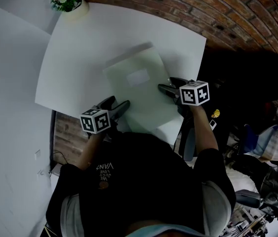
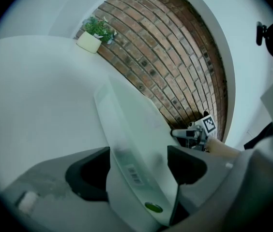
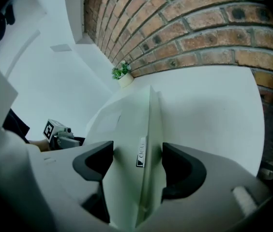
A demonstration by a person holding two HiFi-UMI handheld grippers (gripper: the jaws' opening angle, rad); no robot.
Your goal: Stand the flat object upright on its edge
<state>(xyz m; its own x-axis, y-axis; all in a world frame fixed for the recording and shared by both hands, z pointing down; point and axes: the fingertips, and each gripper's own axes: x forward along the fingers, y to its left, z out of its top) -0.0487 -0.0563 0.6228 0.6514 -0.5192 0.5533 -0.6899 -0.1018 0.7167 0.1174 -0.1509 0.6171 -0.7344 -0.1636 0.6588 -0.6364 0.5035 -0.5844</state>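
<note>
A pale green flat file folder (image 1: 139,88) with a white label lies on the white table (image 1: 80,58), its near corner past the table's front edge. My left gripper (image 1: 120,102) is shut on the folder's near left edge. In the left gripper view the folder (image 2: 131,129) fills the gap between the dark pads (image 2: 90,175) and slants away. My right gripper (image 1: 165,84) is shut on the right edge. In the right gripper view the folder's spine (image 3: 144,124) stands between the pads (image 3: 180,170). Each gripper shows in the other's view: the right one (image 2: 197,132), the left one (image 3: 59,132).
A small potted plant (image 1: 72,1) stands at the table's far left corner. Brick floor (image 1: 218,14) runs round the table's far and right sides. Bags and clutter (image 1: 267,142) lie to the right of the person. A white panel (image 1: 6,83) lies at the left.
</note>
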